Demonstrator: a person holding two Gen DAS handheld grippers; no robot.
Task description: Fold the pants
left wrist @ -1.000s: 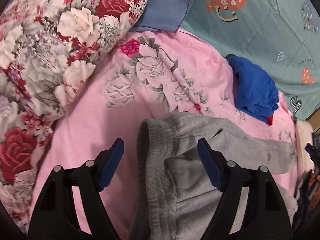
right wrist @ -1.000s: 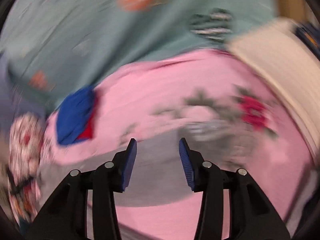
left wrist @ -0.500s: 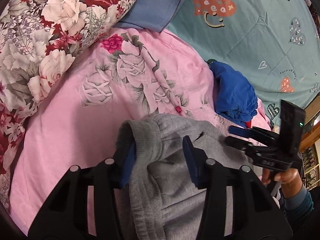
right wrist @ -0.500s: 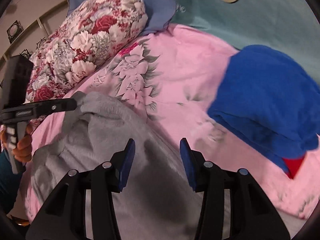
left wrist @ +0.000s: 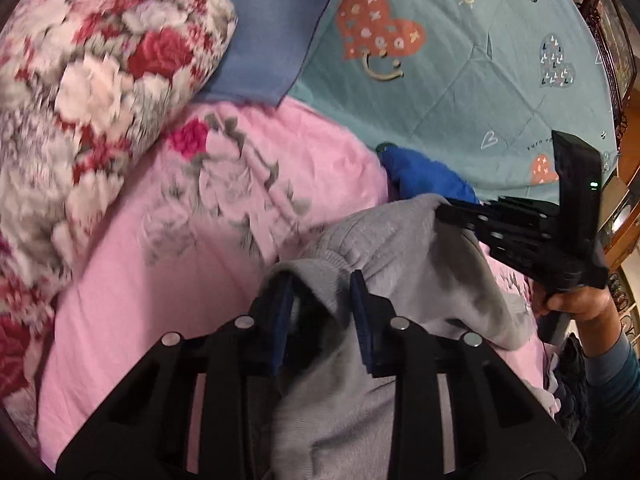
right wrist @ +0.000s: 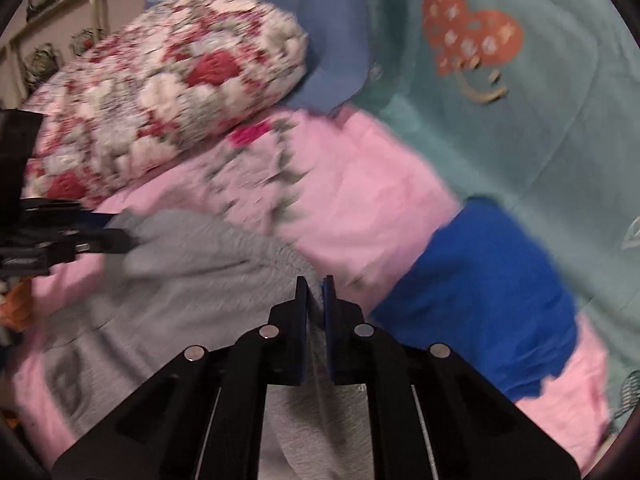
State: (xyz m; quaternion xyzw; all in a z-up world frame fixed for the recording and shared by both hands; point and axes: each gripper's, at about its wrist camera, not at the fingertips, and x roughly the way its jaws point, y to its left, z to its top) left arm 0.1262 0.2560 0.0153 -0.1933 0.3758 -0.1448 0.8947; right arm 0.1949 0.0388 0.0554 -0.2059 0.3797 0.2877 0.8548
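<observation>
On the pink floral bedsheet (left wrist: 132, 280) we've got the gray sweatpants (left wrist: 404, 264) bunched up and lifted at the waist end, rest of them trailing down toward the cameras. Compared with half a second ago, both grippers have closed up a lot. Our left gripper (left wrist: 320, 300) went from fairly wide to narrow, its blue-padded fingers (left wrist: 362, 320) now pinching the thick ribbed waistband. Our right gripper (right wrist: 315, 300) was open over the fabric before; now its fingers are nearly touching, with a thin fold of the gray fleece clamped between them. From the left view, the right gripper (left wrist: 444, 210) has also moved in to bite the pants' upper edge, pulling it into a peak.

Texture-wise, the sweatpants are soft, fuzzy knit with a darker patch in the middle. A crumpled bright blue garment (right wrist: 480, 280) sits just beside them on the sheet. The puffy quilted floral pillow (left wrist: 92, 112) is off to the left, a smooth slate-blue pillow (left wrist: 272, 28) behind it, and a teal blanket (left wrist: 480, 92) with heart prints runs across the back. Both views are a bit motion-blurred.
</observation>
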